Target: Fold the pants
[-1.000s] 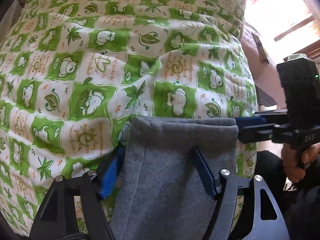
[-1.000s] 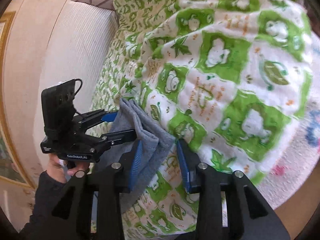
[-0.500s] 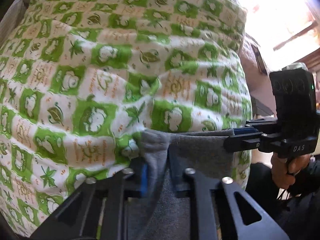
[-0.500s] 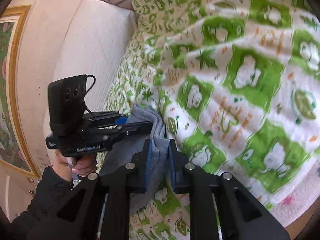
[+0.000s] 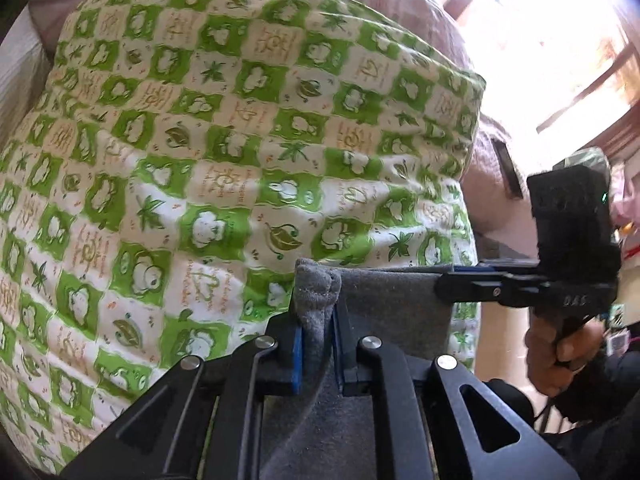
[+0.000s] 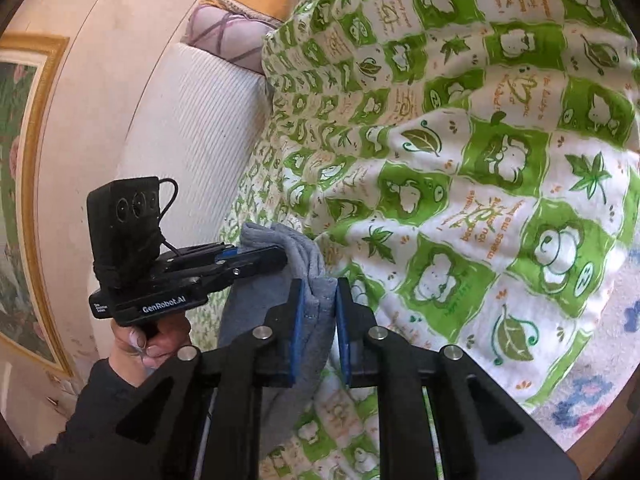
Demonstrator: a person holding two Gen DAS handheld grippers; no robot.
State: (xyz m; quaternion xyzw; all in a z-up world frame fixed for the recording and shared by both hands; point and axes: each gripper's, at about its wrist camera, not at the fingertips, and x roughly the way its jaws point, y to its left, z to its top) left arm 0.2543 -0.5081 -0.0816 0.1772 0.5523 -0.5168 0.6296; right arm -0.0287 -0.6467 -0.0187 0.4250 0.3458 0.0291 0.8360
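Grey fleece pants: lower centre of both frames, hem stretched over green-and-white checked quilt. My left gripper: jaws narrow, pinching one bunched hem corner. My right gripper: jaws narrow, pinching the other corner. Cream ribbed cushion: upper left.

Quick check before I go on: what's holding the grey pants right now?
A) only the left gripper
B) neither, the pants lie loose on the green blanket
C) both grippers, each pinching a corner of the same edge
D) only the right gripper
C: the left gripper and the right gripper each have their fingers shut on bunched grey fabric of the pants, held above the green blanket.
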